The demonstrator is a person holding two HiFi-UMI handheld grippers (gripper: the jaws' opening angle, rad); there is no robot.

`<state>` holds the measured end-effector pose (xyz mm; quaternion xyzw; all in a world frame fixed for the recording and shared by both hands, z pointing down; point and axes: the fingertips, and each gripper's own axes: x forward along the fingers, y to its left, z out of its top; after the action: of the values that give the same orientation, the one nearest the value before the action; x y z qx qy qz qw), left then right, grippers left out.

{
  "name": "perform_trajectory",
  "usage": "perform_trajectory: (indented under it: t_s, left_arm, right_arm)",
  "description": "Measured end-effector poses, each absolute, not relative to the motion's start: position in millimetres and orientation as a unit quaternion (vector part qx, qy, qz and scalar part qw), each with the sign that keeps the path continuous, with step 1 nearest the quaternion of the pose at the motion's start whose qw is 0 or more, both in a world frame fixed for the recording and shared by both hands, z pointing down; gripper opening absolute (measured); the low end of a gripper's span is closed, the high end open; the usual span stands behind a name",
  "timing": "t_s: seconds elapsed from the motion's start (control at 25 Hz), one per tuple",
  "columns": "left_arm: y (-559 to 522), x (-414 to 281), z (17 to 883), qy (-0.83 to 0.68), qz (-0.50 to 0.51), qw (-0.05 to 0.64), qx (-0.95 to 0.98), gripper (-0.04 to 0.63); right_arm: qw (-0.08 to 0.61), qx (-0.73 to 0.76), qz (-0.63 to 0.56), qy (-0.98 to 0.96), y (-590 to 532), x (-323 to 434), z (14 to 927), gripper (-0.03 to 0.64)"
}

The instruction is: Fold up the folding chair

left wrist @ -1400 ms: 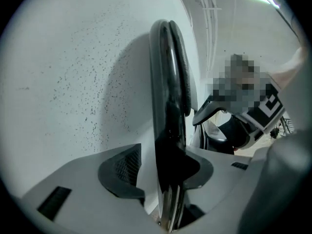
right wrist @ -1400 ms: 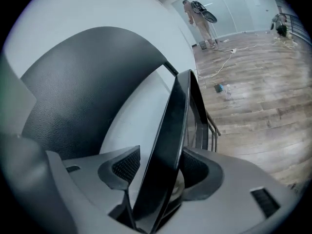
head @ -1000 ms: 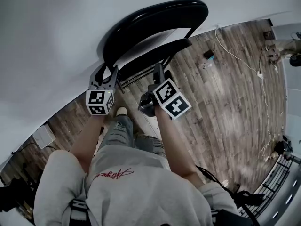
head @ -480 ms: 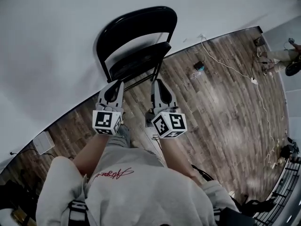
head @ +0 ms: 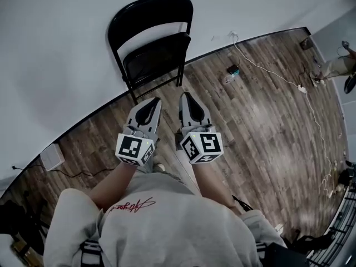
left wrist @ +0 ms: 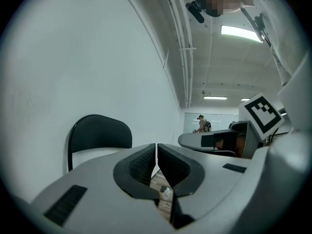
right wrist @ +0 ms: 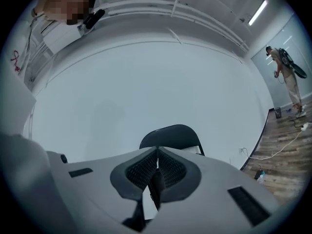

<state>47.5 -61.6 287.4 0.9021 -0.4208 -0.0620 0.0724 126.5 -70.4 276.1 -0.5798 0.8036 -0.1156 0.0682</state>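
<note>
left tongs [head: 152,101] pinched shut, empty. right tongs [head: 187,98] just beside, also shut, nothing between jaws. both side by side over wood floor [head: 250,132]. chair [head: 156,57] ahead of tips, clear of both, upright at wall [head: 61,54], seat tipped up. cable [head: 266,65] off right.

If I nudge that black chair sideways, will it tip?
Probably quite easily: the chair looks folded flat and stands upright on a narrow base by the wall. Its frame looks rigid, so it is likely stiff. It may slide on the smooth wood floor.
</note>
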Motion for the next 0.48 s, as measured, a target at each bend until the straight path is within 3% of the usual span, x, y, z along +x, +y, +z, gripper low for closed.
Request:
perform_trajectory:
  t_s: [0.48]
  left_arm:
    - [0,45,275,-0.414,-0.059,0.051,0.907,0.028]
  right_arm:
    - [0.059,-0.566,-0.110,0.815,-1,122,277,0.017]
